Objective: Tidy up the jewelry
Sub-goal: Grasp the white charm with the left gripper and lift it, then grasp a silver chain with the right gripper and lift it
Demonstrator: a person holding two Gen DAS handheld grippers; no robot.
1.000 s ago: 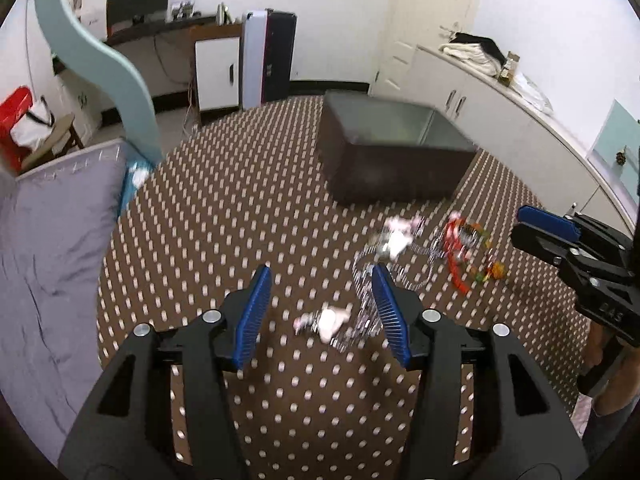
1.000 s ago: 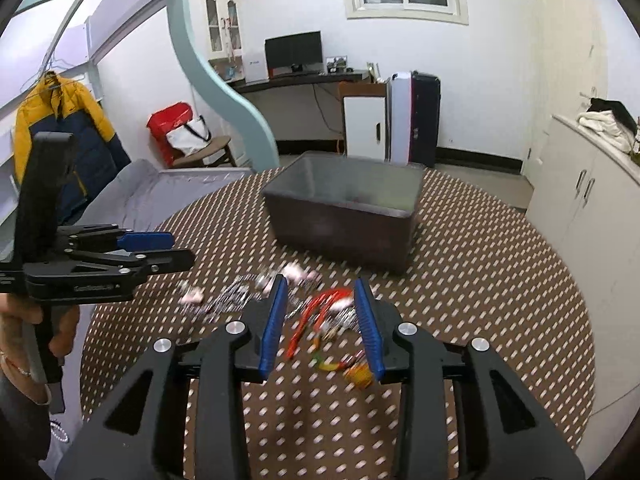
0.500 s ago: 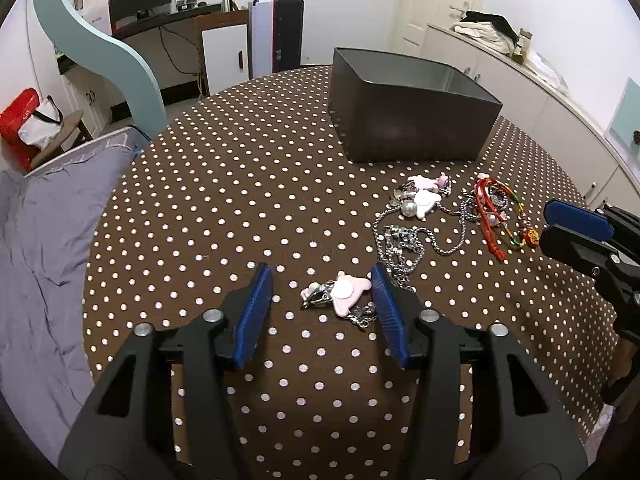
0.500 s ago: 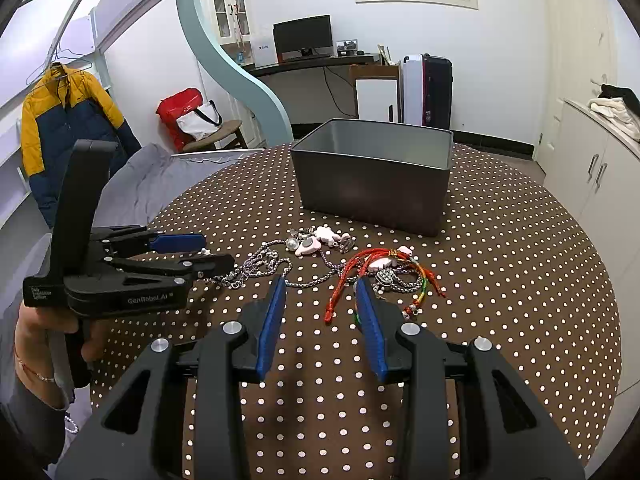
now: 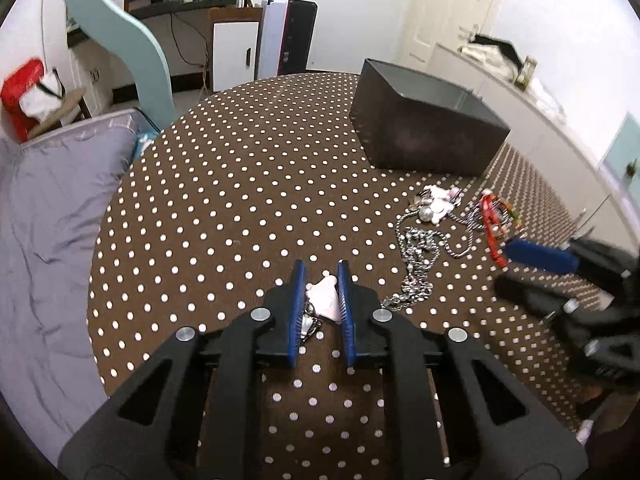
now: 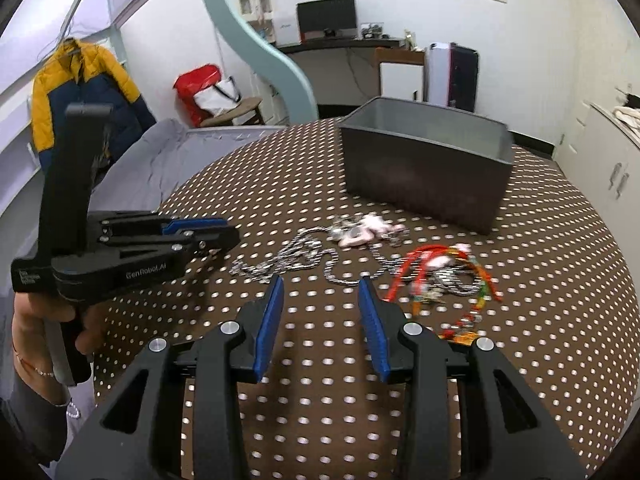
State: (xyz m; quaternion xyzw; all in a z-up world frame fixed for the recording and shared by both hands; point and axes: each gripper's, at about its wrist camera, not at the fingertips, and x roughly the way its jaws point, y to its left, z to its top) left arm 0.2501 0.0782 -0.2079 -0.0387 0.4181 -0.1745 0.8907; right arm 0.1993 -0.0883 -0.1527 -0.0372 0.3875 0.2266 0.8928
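Observation:
On the brown polka-dot tablecloth (image 5: 240,200) lies a pink charm (image 5: 323,296) on a silver chain (image 5: 416,256). My left gripper (image 5: 321,266) is low over the cloth, its jaws closing, and both blue pads touch the charm's sides. The chain trails right to a second pink charm (image 5: 438,204). Red and multicoloured cord bracelets (image 6: 436,268) lie to the right of it. My right gripper (image 6: 320,284) stands open just short of the chain (image 6: 280,260), nothing between its fingers. The left gripper (image 6: 216,232) shows at the left of the right wrist view.
A dark open box (image 6: 424,176) stands behind the jewelry, its inside hidden from here. A grey bed (image 5: 48,216) borders the round table's left edge. White cabinets (image 5: 560,132) run along the right. A hand (image 6: 48,320) holds the left gripper's handle.
The left jaws have drawn in from wide apart to close around the pink charm, and that gripper has sunk toward the cloth. The right gripper has shifted left, toward the chain.

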